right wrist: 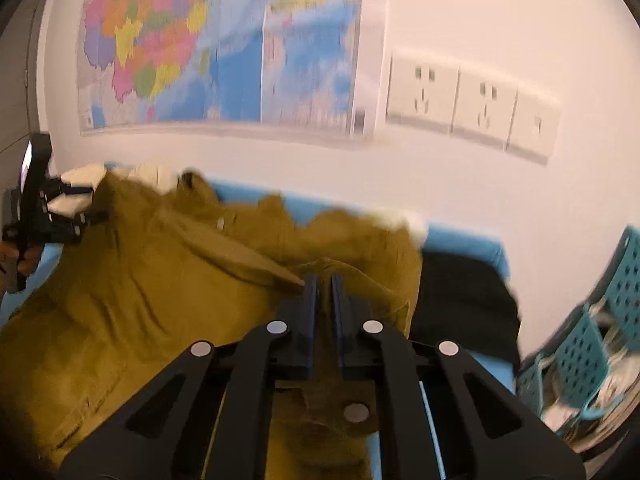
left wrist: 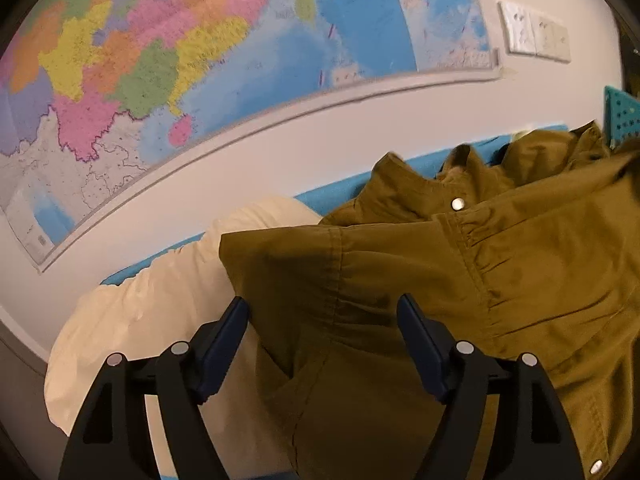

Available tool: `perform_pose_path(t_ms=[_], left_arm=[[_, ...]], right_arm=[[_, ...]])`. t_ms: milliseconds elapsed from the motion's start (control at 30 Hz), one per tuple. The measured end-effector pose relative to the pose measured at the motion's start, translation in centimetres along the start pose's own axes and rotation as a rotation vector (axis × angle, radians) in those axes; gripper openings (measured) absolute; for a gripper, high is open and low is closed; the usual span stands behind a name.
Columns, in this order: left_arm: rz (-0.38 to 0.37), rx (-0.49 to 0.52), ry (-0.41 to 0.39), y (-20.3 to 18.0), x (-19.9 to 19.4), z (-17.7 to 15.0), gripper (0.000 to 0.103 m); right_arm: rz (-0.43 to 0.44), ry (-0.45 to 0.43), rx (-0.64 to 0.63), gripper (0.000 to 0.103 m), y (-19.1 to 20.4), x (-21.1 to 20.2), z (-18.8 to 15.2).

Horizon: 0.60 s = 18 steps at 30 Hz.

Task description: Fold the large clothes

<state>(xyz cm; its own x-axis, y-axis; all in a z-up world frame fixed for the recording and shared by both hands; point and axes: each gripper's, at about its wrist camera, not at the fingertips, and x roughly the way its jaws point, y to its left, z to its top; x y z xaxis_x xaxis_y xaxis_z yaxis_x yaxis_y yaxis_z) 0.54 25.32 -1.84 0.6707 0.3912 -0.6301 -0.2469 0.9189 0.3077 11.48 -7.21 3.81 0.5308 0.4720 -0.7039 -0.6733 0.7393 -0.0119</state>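
An olive-brown jacket (left wrist: 400, 264) with metal snap buttons lies rumpled across the blue surface (right wrist: 460, 240). My left gripper (left wrist: 322, 302) hovers open over the jacket's left edge, its fingers wide apart with only cloth below them. In the right wrist view that same left gripper (right wrist: 98, 202) shows at the far left, held by a hand. My right gripper (right wrist: 324, 280) is shut on a raised fold of the jacket (right wrist: 140, 300), and olive cloth runs down between its dark blue pads.
A cream cloth (left wrist: 140, 320) lies under the jacket's left side. A black garment (right wrist: 460, 296) sits to the jacket's right. A perforated teal basket (right wrist: 592, 344) stands at the far right. Behind are the wall, a coloured map (left wrist: 200, 60) and sockets (right wrist: 468, 104).
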Motion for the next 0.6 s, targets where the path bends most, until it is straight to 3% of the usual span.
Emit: perform_pose_path(t_ms=[33, 133, 267, 400, 500, 600], left_arm=[[0.016, 0.001, 0.009, -0.1, 0.5, 0.1, 0.072], [0.081, 0.008, 0.027, -0.2, 2.1, 0.1, 0.069], [0.122, 0.018, 0.034, -0.3, 3.3, -0.5, 0.069], [0.093, -0.025, 0.014, 0.3, 2.2, -0.7, 0.069], [0.043, -0.05, -0.023, 0.5, 0.2, -0.9, 0.069], [-0.005, -0.033, -0.064, -0.2, -1.8, -1.1, 0.069]], right_arm=[[-0.014, -0.002, -0.022, 0.007, 0.0, 0.5, 0.1], [-0.022, 0.111, 0.016, 0.009, -0.8, 4.3, -0.9], [-0.04, 0.213, 0.057, 0.026, -1.7, 7.0, -3.6], [-0.013, 0.138, 0.097, 0.038, -2.0, 4.0, -3.7], [0.046, 0.081, 0.105, 0.04, -1.3, 1.6, -3.3], [0.097, 0.082, 0.078, 0.04, 0.6, 1.1, -3.3]])
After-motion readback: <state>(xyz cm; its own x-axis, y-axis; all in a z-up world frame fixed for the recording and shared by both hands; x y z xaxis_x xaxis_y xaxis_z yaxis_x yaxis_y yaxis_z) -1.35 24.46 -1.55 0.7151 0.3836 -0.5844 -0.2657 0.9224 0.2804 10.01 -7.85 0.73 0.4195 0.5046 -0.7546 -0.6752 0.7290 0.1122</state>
